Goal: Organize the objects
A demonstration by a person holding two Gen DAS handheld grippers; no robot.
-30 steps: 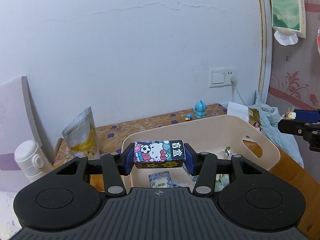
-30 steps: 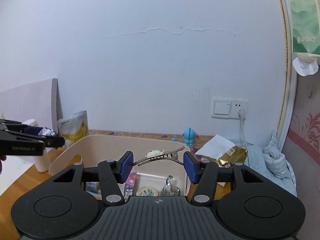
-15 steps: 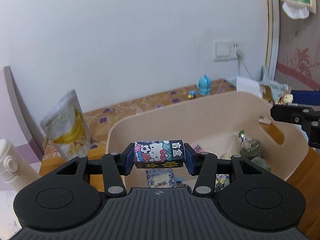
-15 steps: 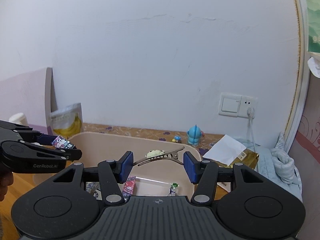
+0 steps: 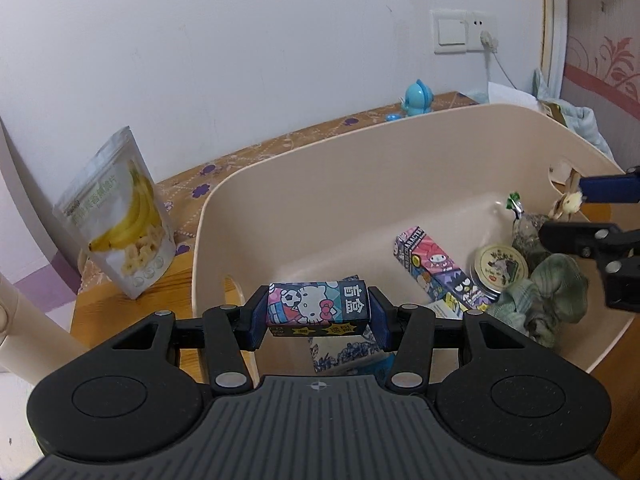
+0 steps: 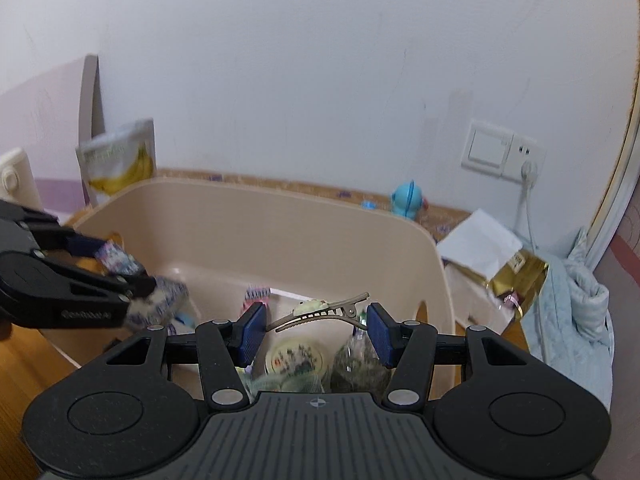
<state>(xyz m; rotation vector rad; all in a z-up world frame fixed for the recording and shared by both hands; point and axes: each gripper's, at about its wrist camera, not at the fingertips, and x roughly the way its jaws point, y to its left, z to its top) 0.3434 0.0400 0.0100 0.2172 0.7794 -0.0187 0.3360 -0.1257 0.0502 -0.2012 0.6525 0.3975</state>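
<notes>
Over the beige bin [image 5: 280, 200], the left gripper [image 5: 318, 316] pinches a cartoon box [image 5: 318, 306] crosswise between its fingers, above the bin's near end. The right gripper [image 6: 316, 330] pinches a hair clip [image 6: 318, 310] between its blue pads, lengthwise across the gap, above the bin's other end. Inside the bin lie a second box [image 5: 434, 270], a round tin [image 5: 500, 268], a green scrunchie [image 5: 552, 296] and a clear packet [image 5: 526, 232]. On the bench [image 5: 120, 316] beside the bin stands a banana-chip bag [image 5: 120, 216].
</notes>
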